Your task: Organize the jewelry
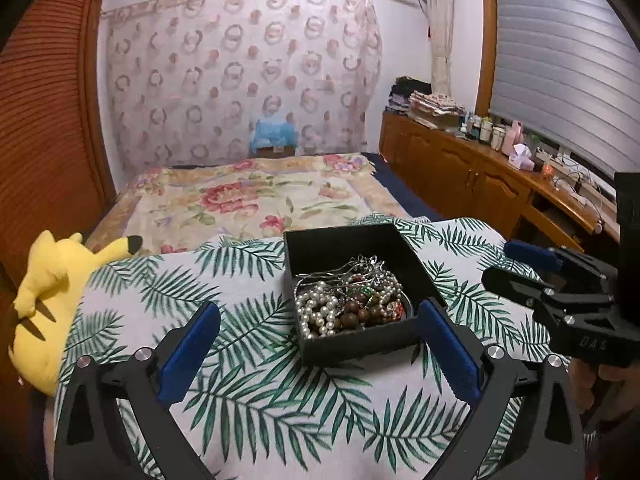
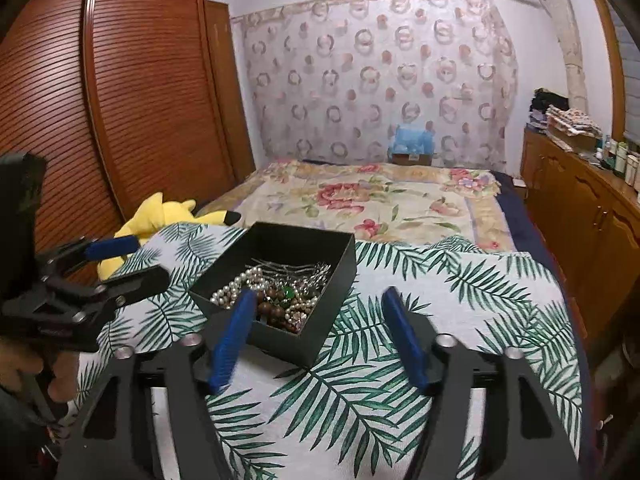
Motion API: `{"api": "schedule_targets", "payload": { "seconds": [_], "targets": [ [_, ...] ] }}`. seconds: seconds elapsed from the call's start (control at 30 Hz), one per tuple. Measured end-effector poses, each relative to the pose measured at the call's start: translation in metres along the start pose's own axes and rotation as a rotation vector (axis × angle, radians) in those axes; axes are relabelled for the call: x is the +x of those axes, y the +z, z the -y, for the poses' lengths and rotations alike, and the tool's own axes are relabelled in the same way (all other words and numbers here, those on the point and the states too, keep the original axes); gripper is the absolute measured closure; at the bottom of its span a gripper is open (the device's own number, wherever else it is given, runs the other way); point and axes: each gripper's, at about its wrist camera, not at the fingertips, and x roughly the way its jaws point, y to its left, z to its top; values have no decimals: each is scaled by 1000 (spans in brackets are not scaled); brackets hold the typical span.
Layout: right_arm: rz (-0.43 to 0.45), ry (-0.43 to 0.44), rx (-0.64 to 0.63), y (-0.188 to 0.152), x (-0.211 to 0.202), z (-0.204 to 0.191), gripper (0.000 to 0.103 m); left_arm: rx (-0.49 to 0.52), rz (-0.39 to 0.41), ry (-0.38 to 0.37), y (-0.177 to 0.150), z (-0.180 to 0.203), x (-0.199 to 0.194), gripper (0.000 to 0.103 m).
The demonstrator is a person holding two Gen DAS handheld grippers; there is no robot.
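on the palm-leaf cloth (image 1: 248,392) at the foot of the bed (image 1: 248,196) sits an open black box (image 1: 384,344), holding a tangle of jewelry (image 1: 348,304): white pearl strands, brown wooden beads, silvery chains and a green stone. the left gripper (image 1: 320,344) is released, its blue pads spread wide with nothing between them; one pad stands just beside the box's near corner, though whether it touches the wall is hard to tell. the right gripper (image 2: 320,340) is also released and empty, its left pad overlapping the box's near edge in the right wrist view. a yellow plush toy (image 1: 44,300) lies beside the cloth, near the wooden wardrobe (image 2: 120,100). a wooden cabinet (image 1: 460,176) along the window side carries bottles and folded cloths.
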Motion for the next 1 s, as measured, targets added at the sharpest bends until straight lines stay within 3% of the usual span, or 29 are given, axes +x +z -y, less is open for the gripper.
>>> {"api": "schedule_targets", "payload": {
  "seconds": [0.1, 0.2, 0.6, 1.0],
  "targets": [
    [25, -37, 0, 1, -10, -4, 10, 3, 5, 19, -2, 2, -10, 8],
    [45, -36, 18, 1, -22, -6, 3, 3, 12, 28, -4, 3, -21, 8],
    [111, -149, 39, -6, -64, -20, 3, -9, 57, 41, -14, 6, -55, 8],
    [128, -180, 49, -24, -86, -31, 3, -30, 60, 94, -32, -3, -76, 7]
  ]
}}
